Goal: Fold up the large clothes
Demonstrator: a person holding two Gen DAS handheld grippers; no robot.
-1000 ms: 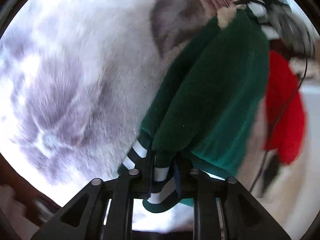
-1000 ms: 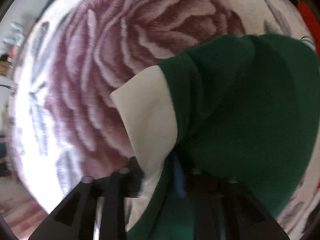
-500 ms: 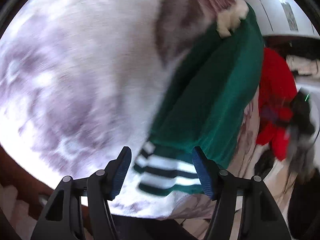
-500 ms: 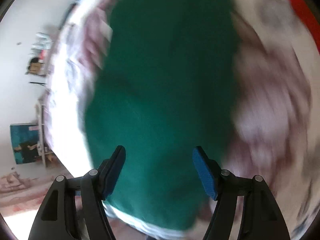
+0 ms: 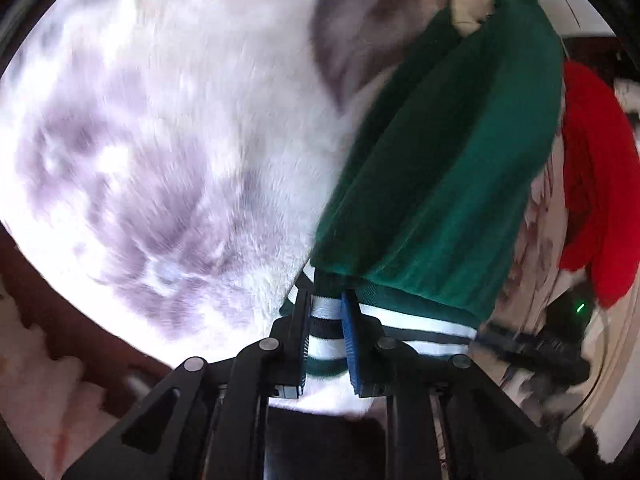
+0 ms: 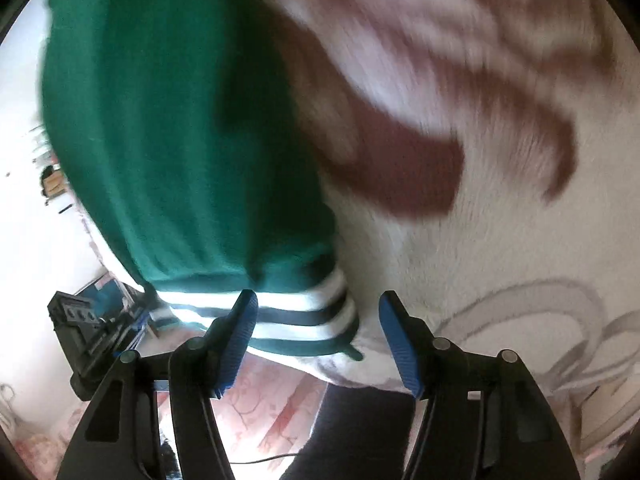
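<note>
A green sweater (image 5: 452, 168) with a white-and-dark striped hem (image 5: 420, 320) lies folded on a fluffy floral blanket (image 5: 160, 140). My left gripper (image 5: 326, 312) is shut on the left end of the striped hem. In the right wrist view the same sweater (image 6: 172, 120) lies ahead, its striped hem (image 6: 296, 320) nearest me. My right gripper (image 6: 316, 312) is open, its blue pads on either side of the hem's right end, holding nothing. The right gripper also shows in the left wrist view (image 5: 532, 348), blurred, by the hem's right end.
A red garment (image 5: 592, 184) lies to the right of the sweater. The blanket's edge (image 6: 340, 380) runs just below the hem, with pink patterned floor (image 6: 280, 400) beyond. A black device (image 6: 80, 320) stands at the left of the right wrist view.
Both grippers let go of the sweater about half a second ago. My left gripper has since shut on the striped hem. My right gripper stays open and has come down to the hem's right end.
</note>
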